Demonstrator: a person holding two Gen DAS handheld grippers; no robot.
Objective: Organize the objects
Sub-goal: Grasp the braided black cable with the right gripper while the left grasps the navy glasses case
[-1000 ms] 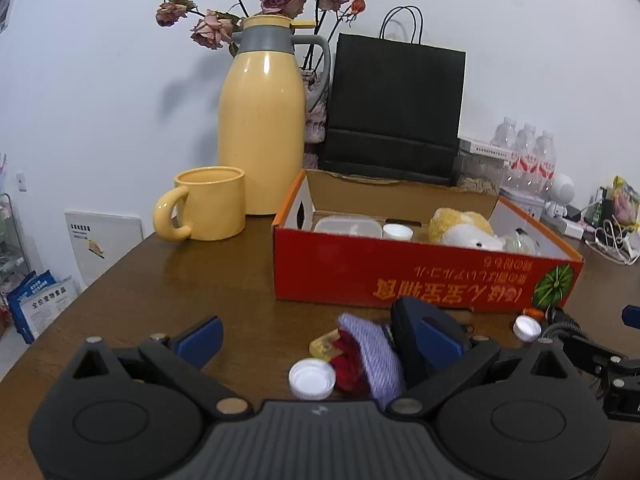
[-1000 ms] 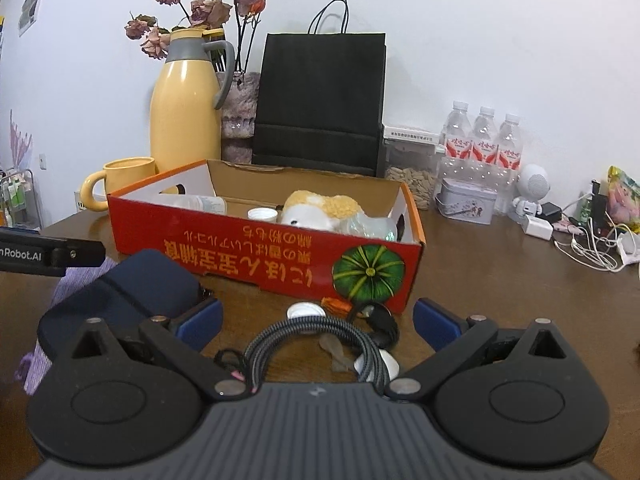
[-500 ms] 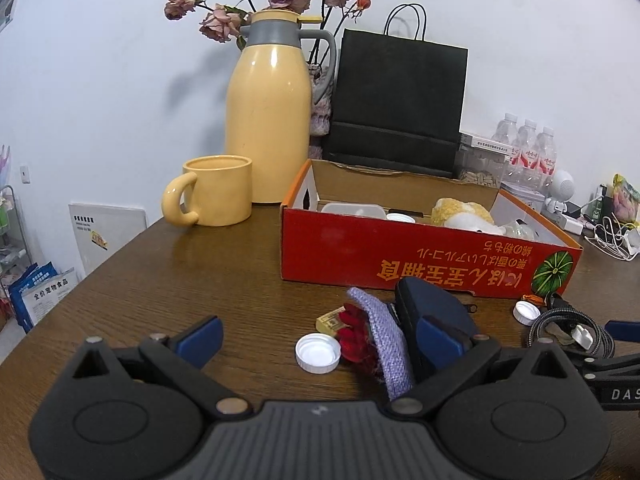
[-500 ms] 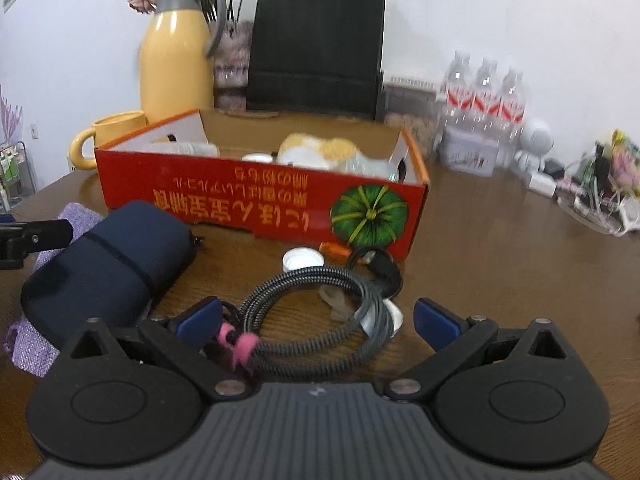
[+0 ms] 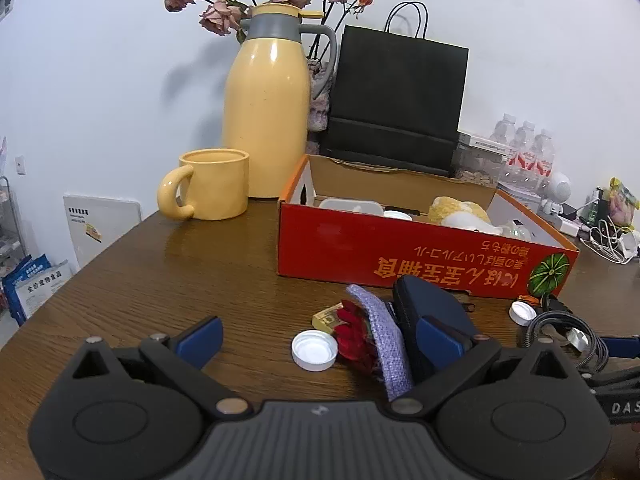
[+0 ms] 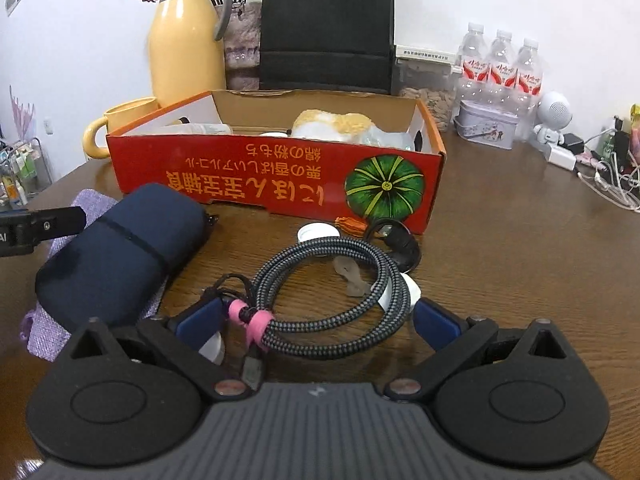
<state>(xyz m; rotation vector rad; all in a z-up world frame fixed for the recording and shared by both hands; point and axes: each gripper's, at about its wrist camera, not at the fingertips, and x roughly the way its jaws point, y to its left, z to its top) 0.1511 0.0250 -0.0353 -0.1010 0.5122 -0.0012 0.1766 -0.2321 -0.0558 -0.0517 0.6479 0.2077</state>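
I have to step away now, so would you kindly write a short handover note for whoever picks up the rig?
Left gripper: jaws open, empty, facing the white cap on the table.
Right gripper: jaws open, empty, either side of the coiled braided cable.
Red box: already holds a yellow plush toy and small containers.
Still loose in front of the box: navy pouch on a purple cloth, the cable, caps and small bits.
Left to do: box the loose items; the cable looks like the next pick.
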